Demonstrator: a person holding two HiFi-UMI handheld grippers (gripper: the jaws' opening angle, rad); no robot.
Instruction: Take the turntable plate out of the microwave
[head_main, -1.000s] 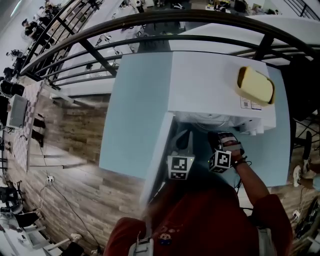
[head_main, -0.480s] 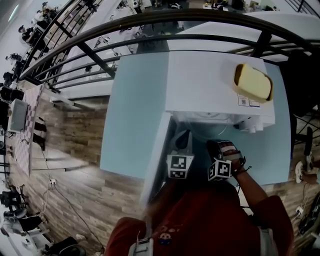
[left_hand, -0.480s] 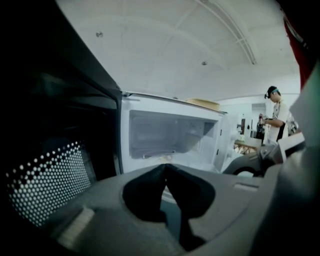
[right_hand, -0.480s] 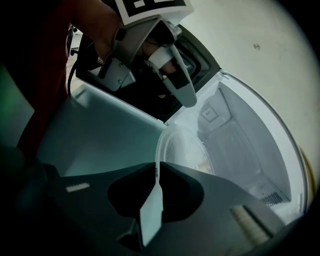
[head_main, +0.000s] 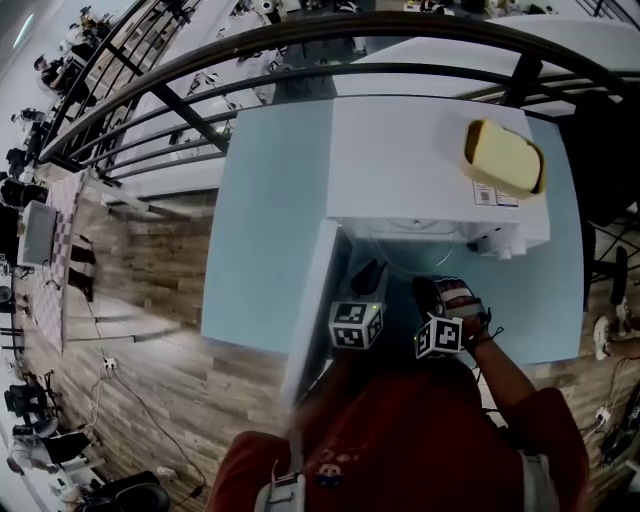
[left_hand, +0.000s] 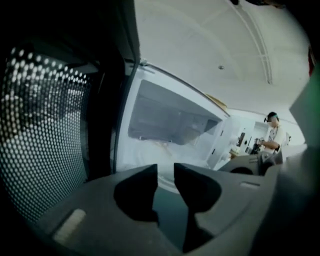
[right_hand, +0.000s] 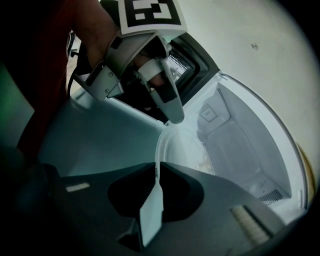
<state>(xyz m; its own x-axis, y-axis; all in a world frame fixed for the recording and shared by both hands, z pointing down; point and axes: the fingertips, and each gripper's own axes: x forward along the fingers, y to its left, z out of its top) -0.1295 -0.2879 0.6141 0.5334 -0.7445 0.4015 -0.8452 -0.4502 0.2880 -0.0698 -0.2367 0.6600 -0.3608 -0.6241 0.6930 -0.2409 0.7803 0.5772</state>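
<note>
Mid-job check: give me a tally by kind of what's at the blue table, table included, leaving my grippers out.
Table: 1
Microwave, door open: 1
Turntable plate, partly out of the microwave: 1
Yellow block on the microwave's top: 1
Total: 4

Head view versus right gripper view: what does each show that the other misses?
Only the head view: a yellow block on top of the microwave, and the railing. Only the right gripper view: the right gripper shut on the rim of the glass plate. Both: the open microwave and the blue table.
</note>
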